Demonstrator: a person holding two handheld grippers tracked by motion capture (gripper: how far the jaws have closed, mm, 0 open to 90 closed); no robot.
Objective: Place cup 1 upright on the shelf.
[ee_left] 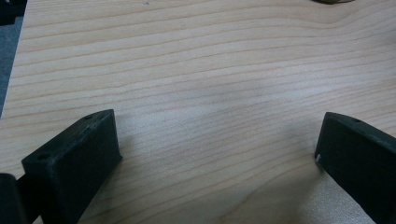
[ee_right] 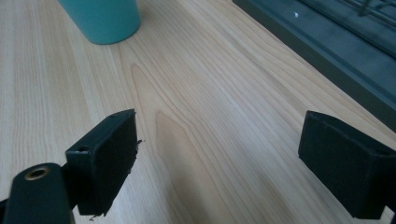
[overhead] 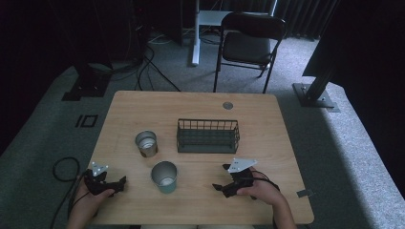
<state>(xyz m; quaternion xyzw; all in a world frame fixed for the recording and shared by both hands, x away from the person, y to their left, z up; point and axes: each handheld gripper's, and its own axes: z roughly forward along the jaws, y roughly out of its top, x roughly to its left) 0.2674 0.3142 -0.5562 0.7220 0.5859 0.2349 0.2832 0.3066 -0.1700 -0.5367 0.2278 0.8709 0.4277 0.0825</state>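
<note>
A teal cup (overhead: 165, 177) stands near the front middle of the wooden table (overhead: 143, 107), and its base (ee_right: 102, 18) appears at the top left of the right gripper view. A silver metal cup (overhead: 146, 143) stands behind it to the left. A dark wire basket (overhead: 207, 136) sits at the table's centre; its base edge (ee_right: 327, 51) crosses the right gripper view. My left gripper (overhead: 122, 183) rests low at the front left, open over bare wood (ee_left: 217, 140). My right gripper (overhead: 218, 188) is open at the front right, pointing toward the teal cup.
A small round grommet (overhead: 228, 105) is set in the table's far side. A black folding chair (overhead: 248, 43) stands beyond the table, with cables (overhead: 148, 71) and stand bases (overhead: 315, 95) on the grey carpet. A cable loop (overhead: 64, 169) lies left of the table.
</note>
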